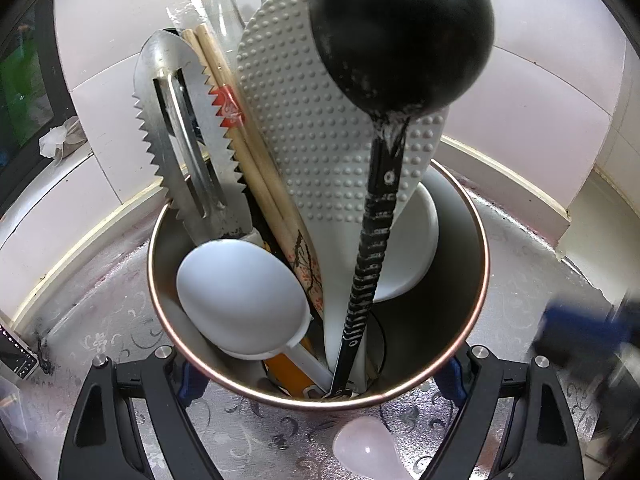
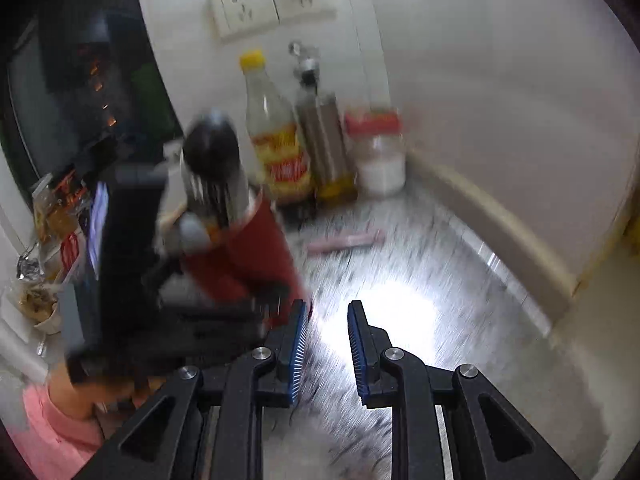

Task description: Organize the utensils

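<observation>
Gripping the cup (image 1: pixel 476 280) by its rim sides with the left gripper (image 1: pixel 320 376): rigid, top-heavy, likely to tip. Hovering, the right gripper (image 2: pixel 328 344), fingers narrowly apart, empty. Lying on the counter beside the cup, the pink spoon (image 1: pixel 366 450): light, stiff, slippery; probably best pinching its handle (image 2: pixel 346 242).

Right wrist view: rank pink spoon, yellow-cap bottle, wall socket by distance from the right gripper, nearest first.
From the right gripper:
1. Pink spoon, lying on the counter just ahead.
2. Yellow-cap bottle, standing at the back of the counter against the wall.
3. Wall socket, high on the wall above the bottle.
</observation>
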### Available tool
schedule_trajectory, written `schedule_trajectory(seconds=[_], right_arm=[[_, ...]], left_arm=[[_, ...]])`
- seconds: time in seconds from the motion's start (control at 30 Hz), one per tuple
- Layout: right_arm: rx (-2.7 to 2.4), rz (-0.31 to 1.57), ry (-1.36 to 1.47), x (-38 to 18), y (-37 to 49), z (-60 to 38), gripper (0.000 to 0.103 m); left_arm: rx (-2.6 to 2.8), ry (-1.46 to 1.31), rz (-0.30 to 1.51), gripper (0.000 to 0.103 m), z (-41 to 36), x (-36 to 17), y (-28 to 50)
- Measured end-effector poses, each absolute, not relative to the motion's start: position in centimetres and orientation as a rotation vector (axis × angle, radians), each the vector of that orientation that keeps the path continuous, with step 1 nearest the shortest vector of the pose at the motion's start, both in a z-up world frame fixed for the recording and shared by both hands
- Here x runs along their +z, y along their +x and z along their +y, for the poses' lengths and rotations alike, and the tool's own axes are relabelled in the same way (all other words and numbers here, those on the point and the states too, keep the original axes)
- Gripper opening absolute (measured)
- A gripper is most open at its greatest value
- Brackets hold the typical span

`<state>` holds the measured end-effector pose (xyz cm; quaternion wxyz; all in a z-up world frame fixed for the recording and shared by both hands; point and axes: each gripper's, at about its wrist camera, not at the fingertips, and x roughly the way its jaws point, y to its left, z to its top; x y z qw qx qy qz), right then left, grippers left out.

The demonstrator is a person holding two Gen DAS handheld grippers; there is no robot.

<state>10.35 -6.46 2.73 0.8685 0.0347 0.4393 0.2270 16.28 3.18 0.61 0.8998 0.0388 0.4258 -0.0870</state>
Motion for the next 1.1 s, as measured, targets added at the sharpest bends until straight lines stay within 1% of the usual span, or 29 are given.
schedule_trajectory(seconds=[0.17,0.2,0.23,0.3,0.43,0.7,0.93,1.1], right_arm=[[0.599,1.006,0.032,-0.1,8.8,-3.2,0.024],[0.627,1.026,0.024,-0.7,8.6,-2.4,0.027],[0.642,1.040,0.015,-1.1,8.5,-1.9,0.033],[0.665,1.062,-0.011,-1.8,8.1,-0.8,0.037],[0.661,1.090,-0.081,-3.0,7.8,0.8,0.037],[0.514,1.042,-0.200,-3.5,8.3,0.2,0.038],[0.406,1.088,-0.156,-3.7,11.1,-3.5,0.038],[0.404,1.102,-0.139,-3.5,13.2,-3.3,0.038]], left_arm=[[-0.158,0.073,0.887,0.089,2.8,0.8,16.5],[-0.155,0.070,0.888,0.089,2.7,0.8,16.5],[-0.150,0.066,0.889,0.089,2.7,0.8,16.5],[-0.141,0.062,0.890,0.089,2.3,0.8,16.4],[-0.122,0.050,0.891,0.089,1.9,0.9,16.3],[-0.103,0.041,0.890,0.089,0.1,1.0,15.5],[-0.106,0.043,0.889,0.089,-0.2,1.0,15.4],[-0.107,0.042,0.890,0.089,0.2,0.9,15.5]])
